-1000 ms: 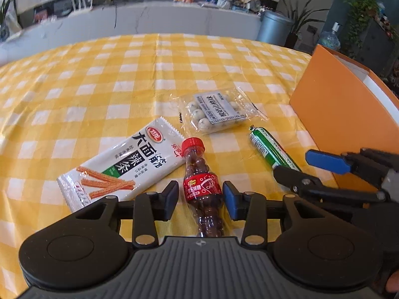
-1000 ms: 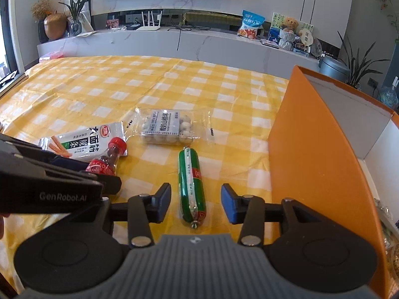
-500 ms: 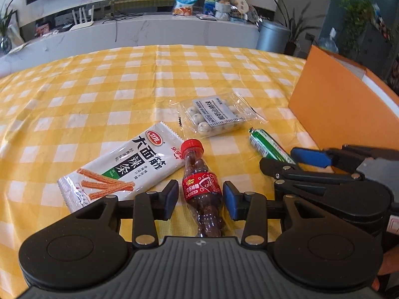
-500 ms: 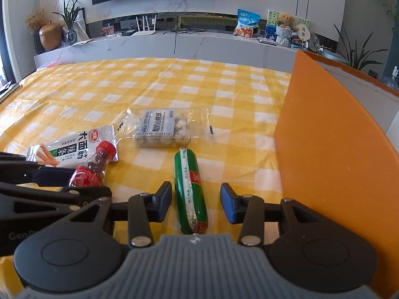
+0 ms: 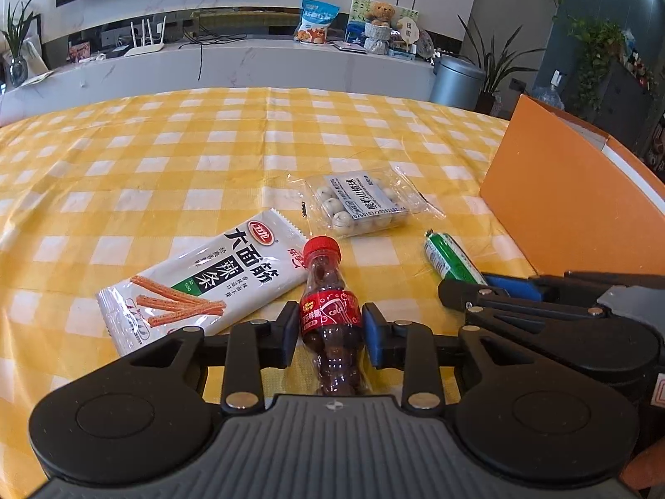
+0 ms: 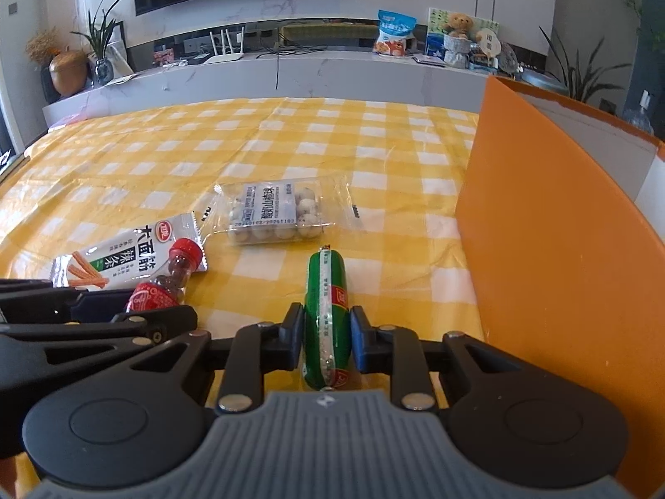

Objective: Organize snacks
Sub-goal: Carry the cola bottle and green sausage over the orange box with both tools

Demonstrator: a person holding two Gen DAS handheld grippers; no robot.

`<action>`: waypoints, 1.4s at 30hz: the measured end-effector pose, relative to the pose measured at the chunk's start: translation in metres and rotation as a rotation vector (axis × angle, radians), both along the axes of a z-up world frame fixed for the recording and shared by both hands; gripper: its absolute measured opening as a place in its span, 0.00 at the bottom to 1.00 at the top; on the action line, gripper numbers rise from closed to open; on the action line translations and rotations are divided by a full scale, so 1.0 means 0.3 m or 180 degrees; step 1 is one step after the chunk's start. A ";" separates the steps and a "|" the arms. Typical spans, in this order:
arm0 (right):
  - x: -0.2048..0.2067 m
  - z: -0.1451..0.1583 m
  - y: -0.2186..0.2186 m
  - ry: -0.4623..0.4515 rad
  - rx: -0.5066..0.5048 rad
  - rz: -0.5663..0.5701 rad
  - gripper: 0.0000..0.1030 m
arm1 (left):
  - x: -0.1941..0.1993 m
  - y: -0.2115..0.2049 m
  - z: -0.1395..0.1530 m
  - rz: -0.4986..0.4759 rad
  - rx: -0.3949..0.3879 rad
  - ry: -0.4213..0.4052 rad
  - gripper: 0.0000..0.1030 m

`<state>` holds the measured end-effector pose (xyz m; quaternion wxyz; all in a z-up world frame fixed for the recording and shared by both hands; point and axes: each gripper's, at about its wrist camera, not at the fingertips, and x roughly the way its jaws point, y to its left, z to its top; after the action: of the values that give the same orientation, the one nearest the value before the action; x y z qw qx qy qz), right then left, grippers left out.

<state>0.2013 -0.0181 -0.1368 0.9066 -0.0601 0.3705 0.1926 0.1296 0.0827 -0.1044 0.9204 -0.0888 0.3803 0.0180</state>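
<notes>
Four snacks out on the checked cloth (image 5: 208, 158), none visibly packed into the orange box (image 6: 552, 258), whose inside is out of sight; sorting at its start by the look of it.

Bottle (image 5: 330, 312) lying flat, cap pointing forward, label band between the pads of the left gripper (image 5: 330, 334); pads at its sides, seemingly clamped on, bottle not lifted off the cloth. Sausage (image 6: 328, 312) lying lengthwise between the pads of the right gripper (image 6: 326, 334), likewise pinched at mid-length, far end pointing ahead, near end just short of the gripper body.

White strip packet (image 5: 203, 282) forward and left of the left gripper, its corner touching or tucked under the bottle's neck. Clear pack of balls (image 6: 276, 214) ahead of both tools, apart from the sausage tip. Box wall standing just right of the right gripper, near the sausage.

Left to do, on this evidence: lift both held items, carry them rightward into the box, then fetch packet and pack.
</notes>
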 end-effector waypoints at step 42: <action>-0.283 0.497 -0.518 -0.0501 0.0610 -0.0465 0.20 | -0.060 -0.270 0.405 -0.0789 -0.0458 -0.0617 0.35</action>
<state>0.1165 -0.1735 0.0123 0.9461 0.0390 0.2816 0.1553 0.1116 0.0016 0.0171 0.9392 -0.1082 0.2981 -0.1316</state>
